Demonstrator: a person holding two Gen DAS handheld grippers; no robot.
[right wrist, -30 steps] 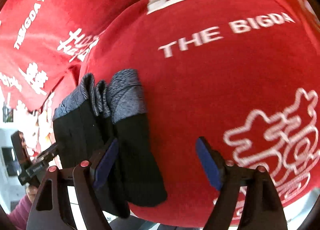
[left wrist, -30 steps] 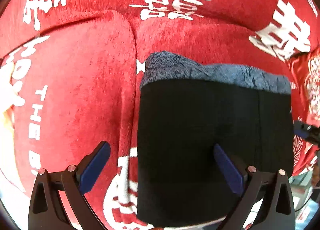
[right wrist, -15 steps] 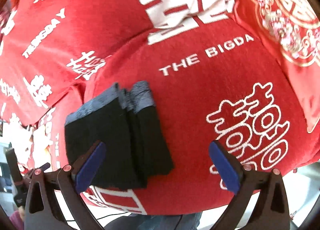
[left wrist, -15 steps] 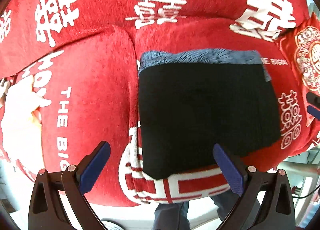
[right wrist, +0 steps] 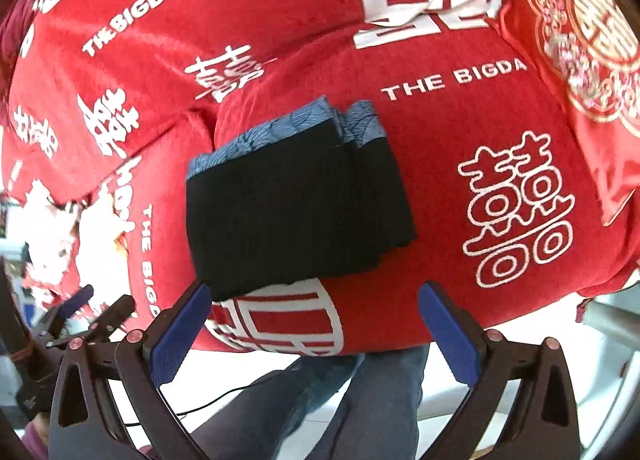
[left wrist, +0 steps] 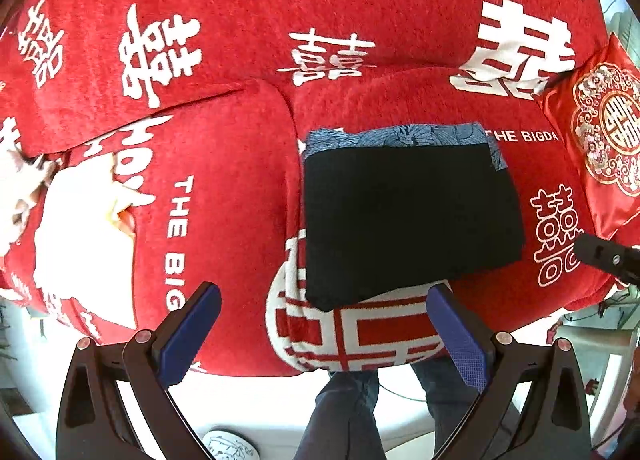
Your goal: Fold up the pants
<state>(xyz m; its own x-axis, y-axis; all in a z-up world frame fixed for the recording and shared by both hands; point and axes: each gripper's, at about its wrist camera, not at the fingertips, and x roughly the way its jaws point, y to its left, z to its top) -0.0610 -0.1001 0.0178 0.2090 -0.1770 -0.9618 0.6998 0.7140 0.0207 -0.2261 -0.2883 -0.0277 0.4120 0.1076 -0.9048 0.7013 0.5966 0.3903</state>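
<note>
The black pants (left wrist: 408, 215) lie folded into a compact rectangle on the red sofa seat (left wrist: 224, 195), with a grey-blue patterned band along their far edge. In the right wrist view the same folded pants (right wrist: 296, 203) show several stacked layers on their right side. My left gripper (left wrist: 324, 328) hangs open above the sofa's front edge, nothing between its blue pads. My right gripper (right wrist: 316, 332) is open wide too, clear of the cloth. Each gripper sits high above the pants and touches nothing.
The red sofa cover (right wrist: 480, 131) bears white characters and lettering. A red embroidered cushion (left wrist: 600, 131) leans at the right. White fabric (left wrist: 80, 227) lies on the left seat. The person's legs in blue jeans (left wrist: 348, 412) stand before the sofa, with a white shoe (left wrist: 228, 446) below.
Both grippers have risen and pulled back from the pants, so more sofa and the floor show. The right gripper's jaws widened. The pants stay folded in place.
</note>
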